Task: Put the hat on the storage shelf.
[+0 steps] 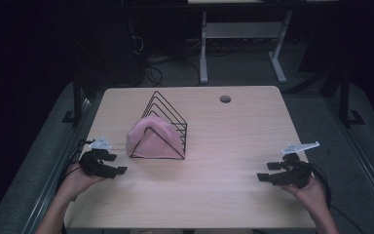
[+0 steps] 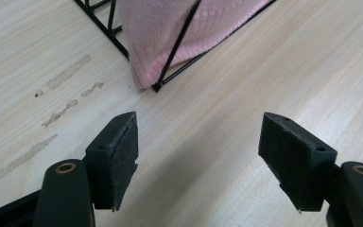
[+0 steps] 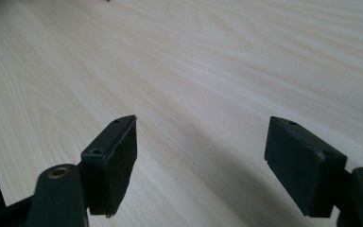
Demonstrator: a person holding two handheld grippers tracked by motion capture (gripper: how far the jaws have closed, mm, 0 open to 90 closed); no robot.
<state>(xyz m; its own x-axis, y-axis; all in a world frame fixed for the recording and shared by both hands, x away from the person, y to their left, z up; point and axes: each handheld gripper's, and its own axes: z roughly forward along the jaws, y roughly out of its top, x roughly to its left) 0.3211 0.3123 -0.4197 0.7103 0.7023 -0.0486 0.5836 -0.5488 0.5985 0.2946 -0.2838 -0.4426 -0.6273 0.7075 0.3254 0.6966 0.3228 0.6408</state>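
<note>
Jaws of left gripper (image 1: 118,164) and right gripper (image 1: 267,171) gape empty near pink cloth (image 1: 148,138).

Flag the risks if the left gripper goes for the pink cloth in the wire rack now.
1. The pink cloth is draped through the black wire rack, so pulling may snag it and drag or tip the light rack.
2. The left gripper, jaws open, faces the rack's corner wire; it could pinch wire with fabric.
3. The right gripper sits far off, not bracing the rack.

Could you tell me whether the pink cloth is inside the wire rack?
Inside: the pink cloth sits within the wire rack, bulging out past its left edge.
</note>
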